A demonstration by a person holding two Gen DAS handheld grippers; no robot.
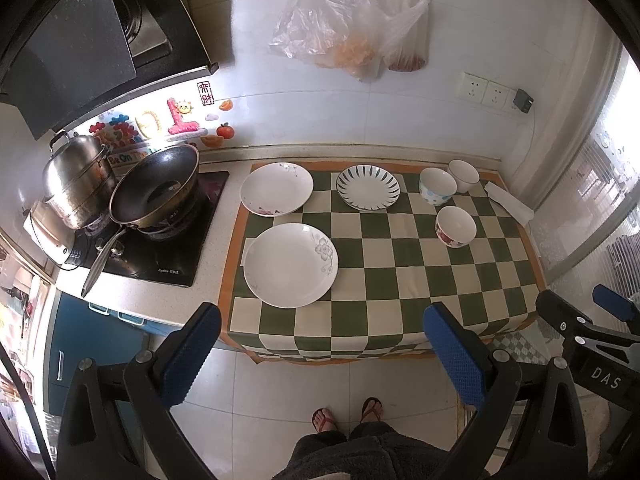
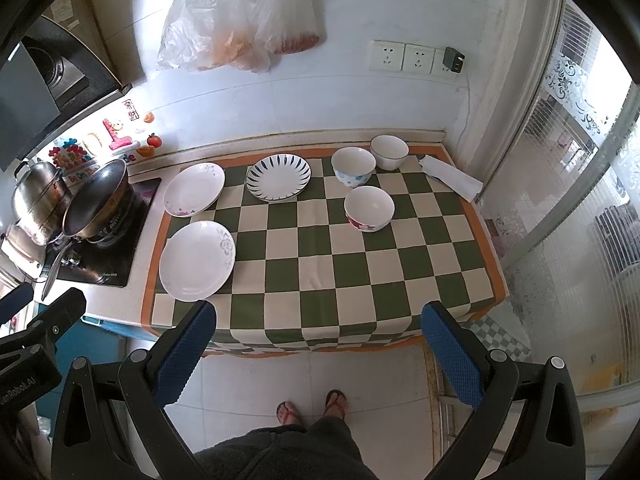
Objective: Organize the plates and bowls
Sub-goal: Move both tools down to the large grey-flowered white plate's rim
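Three plates lie on the green checked cloth (image 1: 400,264): a large white plate with a grey flower (image 1: 291,265) (image 2: 197,260) at front left, a white plate with pink flowers (image 1: 276,188) (image 2: 194,189) behind it, and a blue-striped plate (image 1: 368,187) (image 2: 278,178) at the back middle. Three bowls stand at the right: a blue-dotted bowl (image 1: 437,186) (image 2: 353,167), a white bowl (image 1: 463,176) (image 2: 389,152) and a red-flowered bowl (image 1: 455,226) (image 2: 369,208). My left gripper (image 1: 320,348) and right gripper (image 2: 318,344) are open and empty, held in front of the counter's edge, above the floor.
A wok (image 1: 156,186) and a steel pot (image 1: 78,182) sit on the stove at left. A folded white cloth (image 1: 509,202) (image 2: 452,178) lies at the back right. Plastic bags (image 1: 352,16) hang on the wall. A glass door (image 2: 568,200) stands at right.
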